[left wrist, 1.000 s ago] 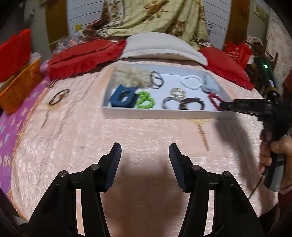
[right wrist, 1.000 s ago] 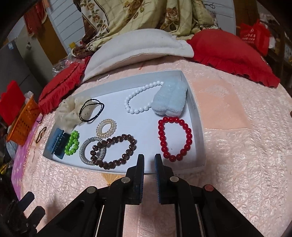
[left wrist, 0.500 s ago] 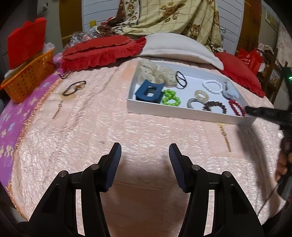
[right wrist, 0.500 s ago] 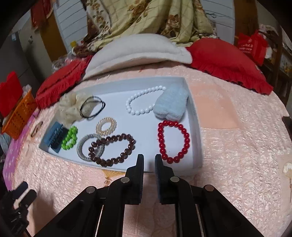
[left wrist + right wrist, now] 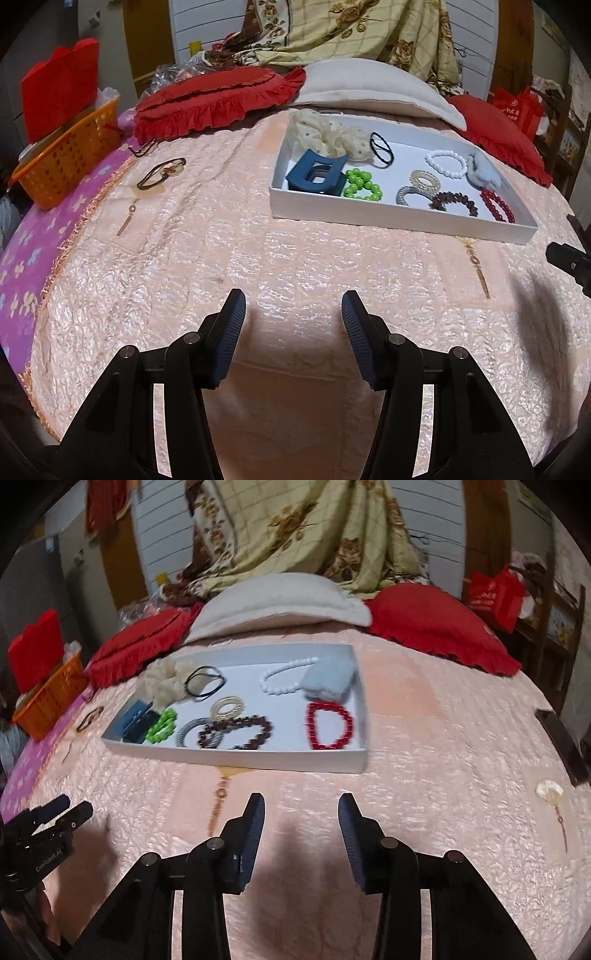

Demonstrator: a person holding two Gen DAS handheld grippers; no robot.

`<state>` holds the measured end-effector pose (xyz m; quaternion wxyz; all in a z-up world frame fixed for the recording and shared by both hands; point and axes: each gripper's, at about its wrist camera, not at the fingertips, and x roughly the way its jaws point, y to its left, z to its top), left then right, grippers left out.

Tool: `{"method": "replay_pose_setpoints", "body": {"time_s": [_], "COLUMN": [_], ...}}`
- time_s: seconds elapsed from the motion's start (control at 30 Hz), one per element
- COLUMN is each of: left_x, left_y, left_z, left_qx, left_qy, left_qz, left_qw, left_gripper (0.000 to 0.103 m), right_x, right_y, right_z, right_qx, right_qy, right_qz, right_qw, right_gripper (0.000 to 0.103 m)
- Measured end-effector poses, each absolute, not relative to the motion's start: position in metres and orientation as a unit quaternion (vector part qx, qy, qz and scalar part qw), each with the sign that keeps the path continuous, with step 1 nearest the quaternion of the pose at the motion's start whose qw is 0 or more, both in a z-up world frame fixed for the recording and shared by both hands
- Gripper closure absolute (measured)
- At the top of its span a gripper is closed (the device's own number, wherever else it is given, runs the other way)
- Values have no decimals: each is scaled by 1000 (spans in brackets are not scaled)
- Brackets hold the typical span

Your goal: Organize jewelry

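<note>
A: Since a second ago your right gripper (image 5: pixel 301 818) has drawn back from the tray's near wall toward the near edge of the bed (image 5: pixel 295 266), and its jaws, pressed together then, are opening now with nothing between them. Your left gripper (image 5: pixel 293 319) has barely shifted and hangs half open and empty over the quilt.

B: What's still loose, going left to right?

A: Near the left edge lies a hair tie (image 5: pixel 162 173) with a thin pin (image 5: pixel 127 219) just below it. The tray (image 5: pixel 399 219) sits toward the far right of the bed. In it you have the claw clip (image 5: pixel 317 176) and scrunchie (image 5: pixel 332 138) at the left end, then green beads (image 5: pixel 362 184), black elastic (image 5: pixel 381 149), the silver, clear and brown bands mid-tray, white beads (image 5: pixel 445 162), and red beads (image 5: pixel 328 725) at the right end. Another pin (image 5: pixel 221 797) lies on the quilt just before the tray. By the right edge rests a pale shell charm (image 5: pixel 549 790).

B: How far along, then?

A: Mostly done, I'd say. About four pieces are left for you outside the tray.
</note>
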<state>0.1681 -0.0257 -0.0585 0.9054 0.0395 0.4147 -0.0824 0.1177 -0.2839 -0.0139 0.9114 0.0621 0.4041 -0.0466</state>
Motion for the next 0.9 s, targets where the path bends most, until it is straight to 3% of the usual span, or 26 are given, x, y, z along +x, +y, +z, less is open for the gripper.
{"method": "replay_pose_setpoints", "body": {"time_s": [0.43, 0.9], "left_x": [178, 164], "left_y": [-6, -2], "left_z": [-58, -50], "left_qx": [-13, 11], "left_qy": [439, 410], "left_qz": [-85, -67], "left_qw": [895, 910], "left_gripper": [49, 49], "right_x": [114, 82], "right_y": [-231, -238], "right_z": [-28, -30], "right_qx": [74, 87], "right_qy": [432, 448], "right_qz": [-22, -62], "right_qw": [898, 888], "right_gripper": [63, 63]}}
